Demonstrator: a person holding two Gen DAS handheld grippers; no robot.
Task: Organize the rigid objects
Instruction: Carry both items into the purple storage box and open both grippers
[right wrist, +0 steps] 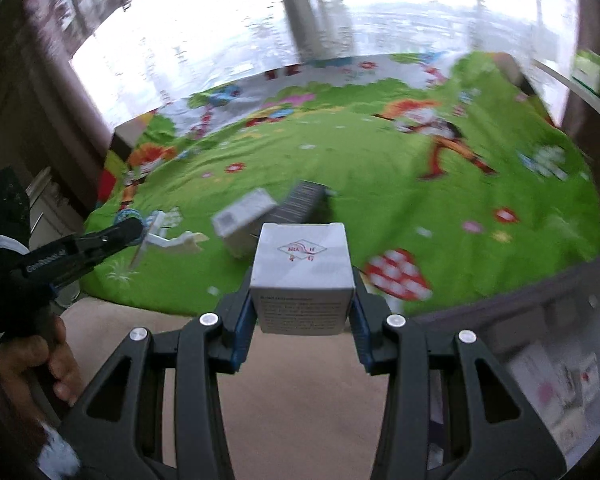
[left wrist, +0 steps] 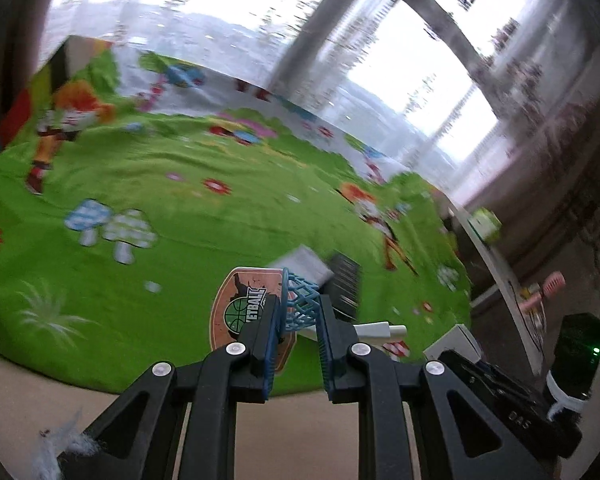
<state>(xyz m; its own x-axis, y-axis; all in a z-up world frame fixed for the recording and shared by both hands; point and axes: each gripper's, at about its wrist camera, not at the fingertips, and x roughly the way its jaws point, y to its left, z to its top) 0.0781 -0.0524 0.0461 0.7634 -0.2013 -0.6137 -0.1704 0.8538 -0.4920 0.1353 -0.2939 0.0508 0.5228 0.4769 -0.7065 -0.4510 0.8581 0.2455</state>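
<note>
L gripper (left wrist: pixel 298 308) clamps toy basketball hoop (left wrist: pixel 300 300) by its blue net; backboard sits against L finger, white base trails to the R. Hoop held above near edge of green cartoon bedspread (left wrist: pixel 180 208).

R gripper (right wrist: pixel 302 280) closed on white carton (right wrist: pixel 302 276), red logo on top face, lifted over the bed's near edge.

On the spread just beyond: white box (right wrist: pixel 244 216) and dark box (right wrist: pixel 302 200), touching, both blurred.

Window (right wrist: pixel 220 32) behind the bed.
</note>
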